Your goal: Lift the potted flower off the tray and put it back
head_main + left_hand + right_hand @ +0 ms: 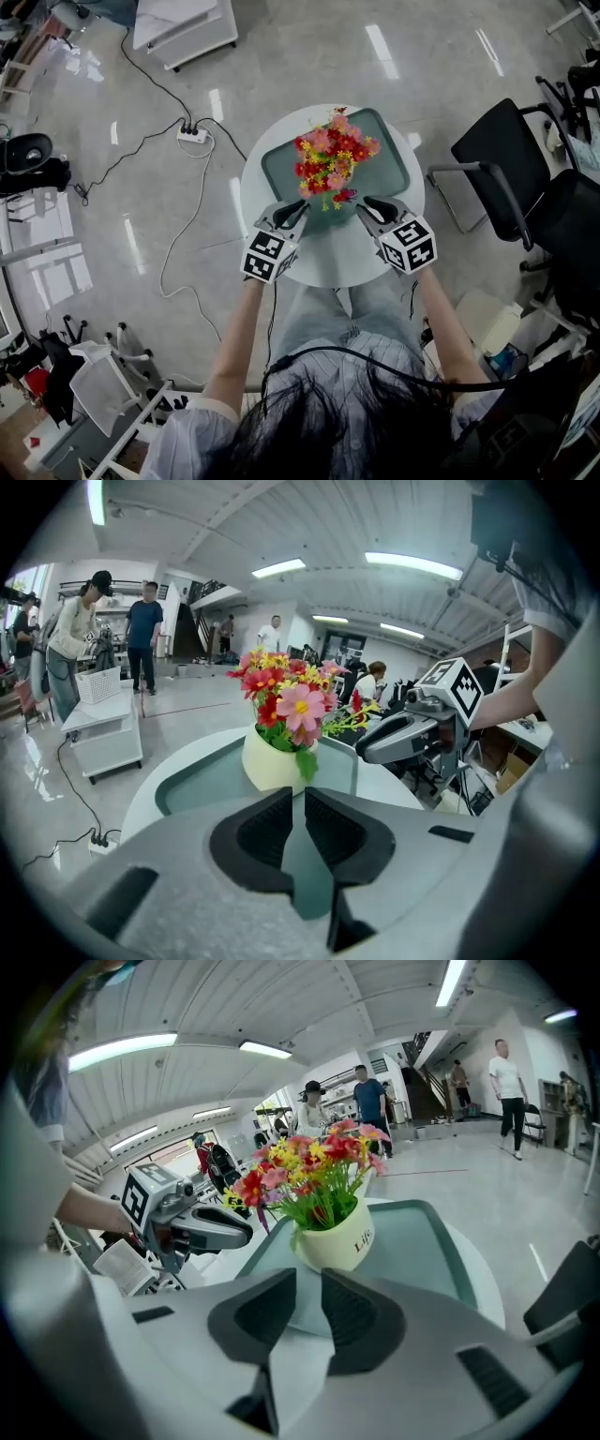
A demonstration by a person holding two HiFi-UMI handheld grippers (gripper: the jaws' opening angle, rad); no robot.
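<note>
- There is one potted flower (333, 159), one tray (279, 173), one round counter (328, 258) and two grippers.
- The potted flower stands on the tray, towards the side nearest the person. It is between the two gripper tips and apart from both.
- The left gripper (298, 208) has its jaws drawn together to a thin slit, with nothing between the pads.
- The right gripper (368, 203) is the same: its jaws are all but touching and it holds nothing.
- Only the head view gives the layout from above. Both forearms reach over the counter's near edge, and the tray fills most of the far half.
- The head view also shows the floor (309, 56), with a white power strip (192, 134) and its trailing black cables on it. Two black chairs (502, 150) stand at the right.
- The left gripper view shows a plain side of the pot, with the right gripper coming in from that picture's right.
- The right gripper view shows dark lettering on the pot, with the left gripper coming in from that picture's left.
- Both gripper views show several people standing far back in the room, who are out of the head view.
- The pot is cream, smooth and rounded. The blooms are red, pink and yellow over green leaves.
- The tray is a teal rounded rectangle with a raised rim.
- The counter is white and smooth.
- The gripper bodies are grey, with black ribbed pads.
- The floor is pale and glossy.
</note>
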